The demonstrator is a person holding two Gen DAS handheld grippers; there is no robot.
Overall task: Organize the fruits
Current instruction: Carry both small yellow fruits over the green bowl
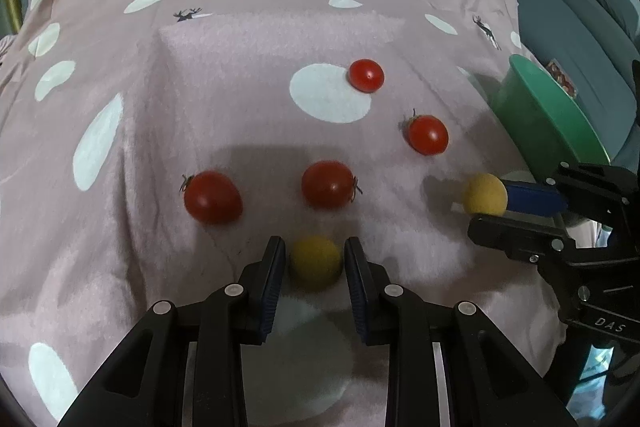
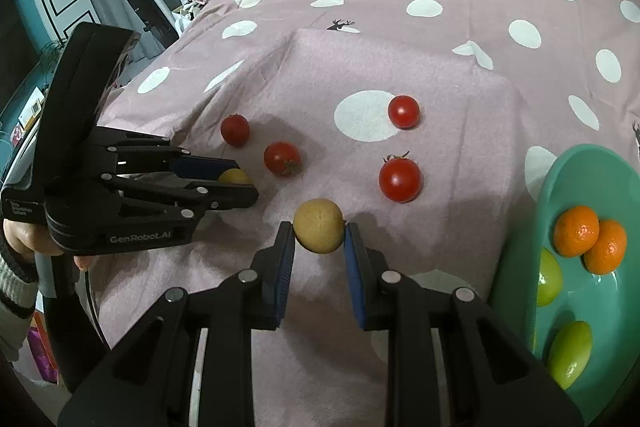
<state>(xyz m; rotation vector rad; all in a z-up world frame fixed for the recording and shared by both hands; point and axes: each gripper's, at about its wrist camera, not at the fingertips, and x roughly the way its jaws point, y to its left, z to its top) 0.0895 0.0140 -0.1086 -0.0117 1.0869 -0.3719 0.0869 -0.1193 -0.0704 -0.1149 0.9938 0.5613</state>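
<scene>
Left gripper (image 1: 315, 251): fingers clamped on 1 yellow fruit (image 1: 316, 261). Right gripper (image 2: 319, 233): fingers clamped on a second yellow fruit (image 2: 319, 231). Beyond both fingertips: 4 red tomatoes (image 1: 328, 185) on the dotted cloth (image 1: 240, 67). Right of the right fingers: green bowl (image 2: 540, 247) holding 2 oranges (image 2: 576, 231) and green fruits (image 2: 570, 353).

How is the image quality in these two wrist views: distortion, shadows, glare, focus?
Left wrist view: heavy fisheye bending with dark corners; the left claw throws a soft shadow over the cloth, and the tomatoes carry small highlights. Right wrist view: same barrel distortion; the yellow fruit is sharp, the green bowl stretched at the edge.
</scene>
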